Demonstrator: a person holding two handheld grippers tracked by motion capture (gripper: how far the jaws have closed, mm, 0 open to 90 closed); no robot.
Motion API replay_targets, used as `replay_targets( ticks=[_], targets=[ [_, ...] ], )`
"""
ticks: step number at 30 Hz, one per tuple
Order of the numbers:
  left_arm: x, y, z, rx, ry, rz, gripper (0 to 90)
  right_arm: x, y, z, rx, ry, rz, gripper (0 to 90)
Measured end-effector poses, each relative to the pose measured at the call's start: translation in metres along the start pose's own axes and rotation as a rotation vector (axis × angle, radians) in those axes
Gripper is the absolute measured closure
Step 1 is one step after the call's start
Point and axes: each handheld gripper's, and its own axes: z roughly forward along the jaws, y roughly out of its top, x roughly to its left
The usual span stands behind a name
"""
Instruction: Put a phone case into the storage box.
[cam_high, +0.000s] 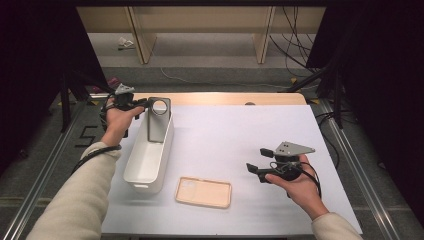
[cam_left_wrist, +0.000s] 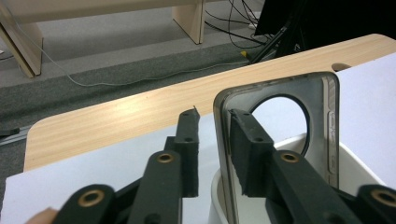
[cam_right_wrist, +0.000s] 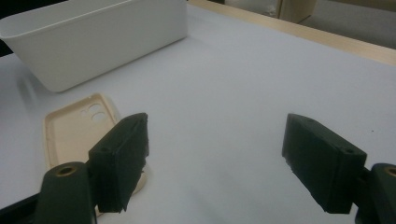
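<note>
Work in hand: phone cases go into white bin (cam_high: 150, 157).

L gripper (cam_high: 142, 104) at 10 o'clock of table, over bin's far end. Grey case (cam_high: 159, 120) stands upright in bin, leaning on far wall. In left gripper view, case edge (cam_left_wrist: 224, 154) sits between jaws, w/ gap on one side: jaws slack, not pinching. Judged: release, so case stays in bin.

R gripper (cam_high: 256, 169) at 4 o'clock, jaws wide apart, nothing held. Beige case (cam_high: 203, 192) lies flat at 6 o'clock, beside bin's near end, prob. next pick.

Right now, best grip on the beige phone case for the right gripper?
Probably the beige phone case by its long near edge, right gripper coming from above with its open jaws astride the rim. It lies flat, hollow side up, so the raised rim is the only graspable part; the white bin crowds its left end.
</note>
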Motion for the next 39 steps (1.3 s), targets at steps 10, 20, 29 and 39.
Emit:
replay_targets(
  ticks=[10,20,29,39],
  targets=[
    [0.004,-0.004,-0.022,-0.005,0.01,-0.053,46.0,0.001,0.0,0.001,0.001,0.003,-0.004,23.6],
    [-0.003,-0.014,-0.069,0.008,0.016,-0.057,7.5,0.002,0.0,0.002,0.005,0.003,-0.006,23.1],
    [-0.035,-0.031,-0.1,0.013,-0.042,0.001,0.0,0.002,0.0,0.002,0.004,0.006,-0.001,23.2],
    [-0.078,-0.06,-0.127,-0.062,-0.112,0.043,0.0,0.003,0.001,0.002,0.004,0.006,-0.003,23.2]
  ],
)
